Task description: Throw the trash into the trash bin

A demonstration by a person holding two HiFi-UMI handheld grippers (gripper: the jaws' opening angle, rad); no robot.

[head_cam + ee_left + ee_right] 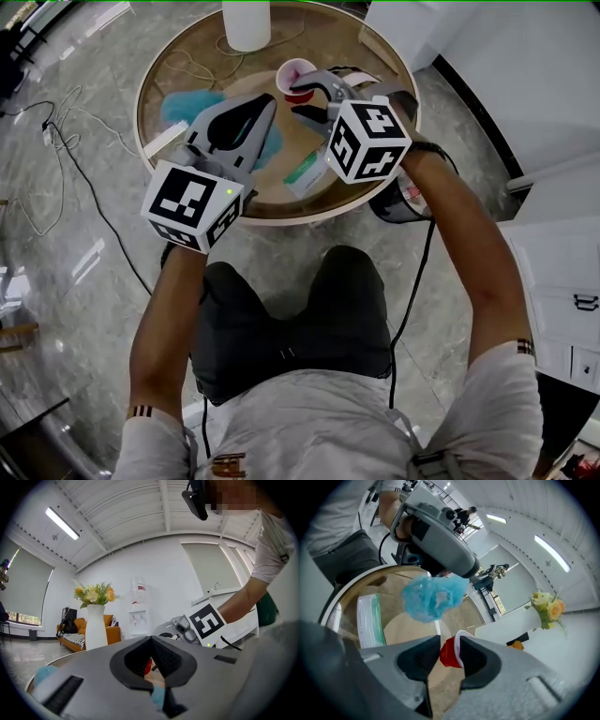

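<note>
Flanking red cup [448,656], R gripper [449,638] jaws open, not pressing; L gripper [151,639] jaws closed.

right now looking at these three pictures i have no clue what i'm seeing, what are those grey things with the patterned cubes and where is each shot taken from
A person holds a pair of tongs in each hand; the patterned cubes are part of them. One picture comes from a camera on the person's head, looking down; the other two come from cameras on the tongs. On the round table are a red cup on its side, a crumpled blue thing, a green-and-white packet and a white vase. The right tongs stand open around the cup. The left tongs are shut.
</note>
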